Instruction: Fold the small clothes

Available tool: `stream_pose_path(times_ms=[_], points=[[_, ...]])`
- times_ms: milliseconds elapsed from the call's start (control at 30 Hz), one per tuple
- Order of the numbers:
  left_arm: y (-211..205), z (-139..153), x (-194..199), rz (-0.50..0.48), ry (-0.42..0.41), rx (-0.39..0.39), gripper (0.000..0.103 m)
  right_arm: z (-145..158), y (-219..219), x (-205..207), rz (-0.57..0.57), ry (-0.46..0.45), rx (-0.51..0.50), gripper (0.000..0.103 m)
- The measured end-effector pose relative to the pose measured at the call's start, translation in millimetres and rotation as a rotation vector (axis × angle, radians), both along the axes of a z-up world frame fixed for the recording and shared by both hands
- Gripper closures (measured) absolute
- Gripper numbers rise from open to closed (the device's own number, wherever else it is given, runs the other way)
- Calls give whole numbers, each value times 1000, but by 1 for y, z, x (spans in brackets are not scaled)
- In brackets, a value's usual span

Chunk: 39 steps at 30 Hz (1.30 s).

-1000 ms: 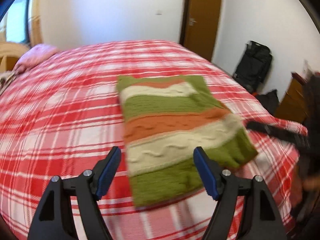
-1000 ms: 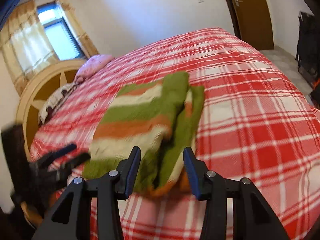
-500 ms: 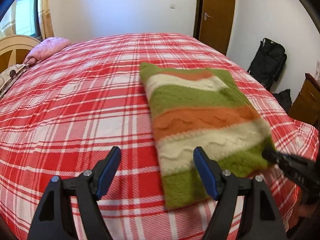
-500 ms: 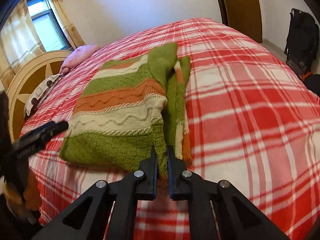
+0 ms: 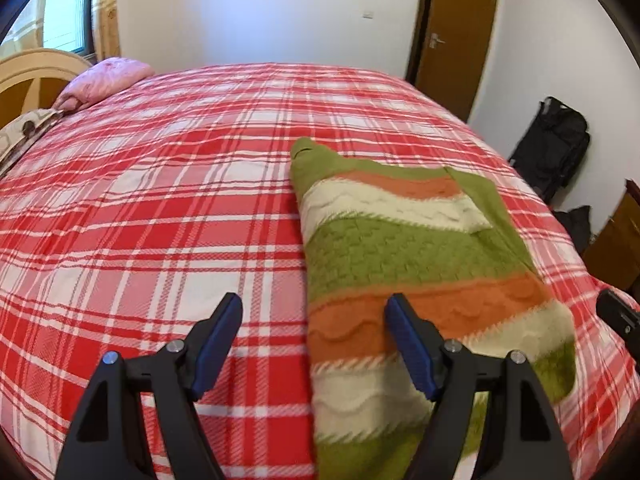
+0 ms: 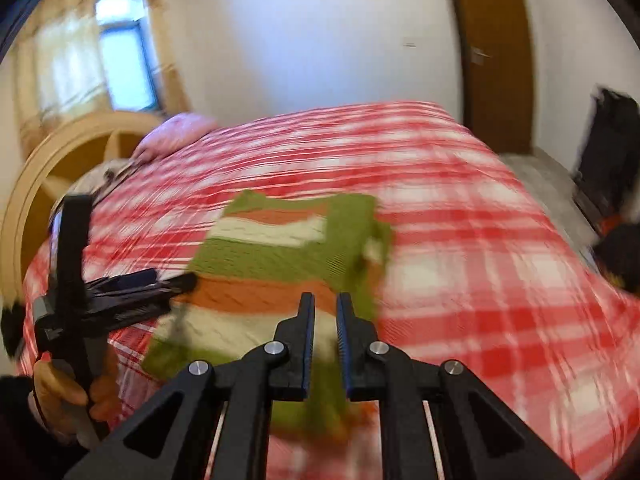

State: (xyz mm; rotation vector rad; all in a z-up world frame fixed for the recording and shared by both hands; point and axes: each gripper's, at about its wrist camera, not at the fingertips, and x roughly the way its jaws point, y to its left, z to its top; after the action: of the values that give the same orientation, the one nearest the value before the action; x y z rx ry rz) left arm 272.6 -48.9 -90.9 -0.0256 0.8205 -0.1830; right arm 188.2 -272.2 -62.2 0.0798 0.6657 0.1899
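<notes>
A knitted sweater (image 5: 404, 264) with green, cream and orange stripes lies folded on the red plaid bed (image 5: 160, 216). My left gripper (image 5: 313, 304) hovers open over the sweater's left edge, one finger above the knit and the other above the bedspread, with nothing held. The right wrist view is blurred. There my right gripper (image 6: 325, 298) stands nearly shut, its jaws opening slightly, with the near edge of the sweater (image 6: 260, 256) pinched between them and lifted. The left gripper (image 6: 120, 292) shows there too, in a hand (image 6: 60, 392).
A pink pillow (image 5: 104, 80) and a curved wooden headboard (image 5: 28, 76) stand at the bed's far left. A brown door (image 5: 452, 36) is in the back wall. Black bags (image 5: 556, 144) and a wooden cabinet (image 5: 616, 248) sit right of the bed.
My right gripper closed on the sweater's near edge and rose with it. My left gripper shifted, so the sweater now lies further right in its view, under its right finger.
</notes>
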Motion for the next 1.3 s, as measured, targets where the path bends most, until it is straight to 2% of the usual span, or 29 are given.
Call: stream_pose_path(times_ms=[67, 167, 233, 367, 433, 500, 633, 800, 933, 1000, 1067, 1100, 1133, 1200, 1300], points=[[-4, -3, 5, 31, 13, -3, 26, -13, 12, 25, 27, 31, -35, 92], [-10, -6, 10, 78, 22, 9, 21, -41, 17, 50, -4, 78, -133, 92], [-16, -8, 14, 77, 20, 35, 21, -51, 14, 53, -56, 42, -202, 95], [-32, -12, 20, 69, 0, 94, 15, -53, 7, 56, -100, 45, -195, 95], [-36, -16, 25, 72, -7, 112, 8, -54, 9, 58, -110, 45, -216, 95], [-38, -21, 31, 92, -3, 126, 0, -55, 6, 62, -118, 51, -197, 95], [-31, -25, 37, 95, 18, 79, 0, -54, -2, 68, -116, 65, -114, 95], [-32, -26, 39, 87, 30, 64, 0, -53, 1, 67, -117, 67, -121, 95], [-31, -23, 34, 63, 45, 83, 0, -49, 0, 47, -106, 49, -94, 92], [-27, -22, 28, 45, 52, 85, 0, -45, 3, 26, -104, 22, -115, 91], [-20, -20, 21, 24, 68, 64, 0, -44, 3, 9, -108, 22, -126, 84], [-19, -21, 18, 12, 80, 58, 0, -45, 2, 2, -111, 33, -119, 73], [-16, -23, 13, -3, 91, 51, 0, -47, 0, -3, -119, 54, -108, 52], [-12, -26, 5, -25, 100, 32, 0, -57, -7, -9, -137, 126, -74, 29], [-8, -32, -1, -63, 134, 17, 0, -66, -17, -19, -133, 160, -5, 29]])
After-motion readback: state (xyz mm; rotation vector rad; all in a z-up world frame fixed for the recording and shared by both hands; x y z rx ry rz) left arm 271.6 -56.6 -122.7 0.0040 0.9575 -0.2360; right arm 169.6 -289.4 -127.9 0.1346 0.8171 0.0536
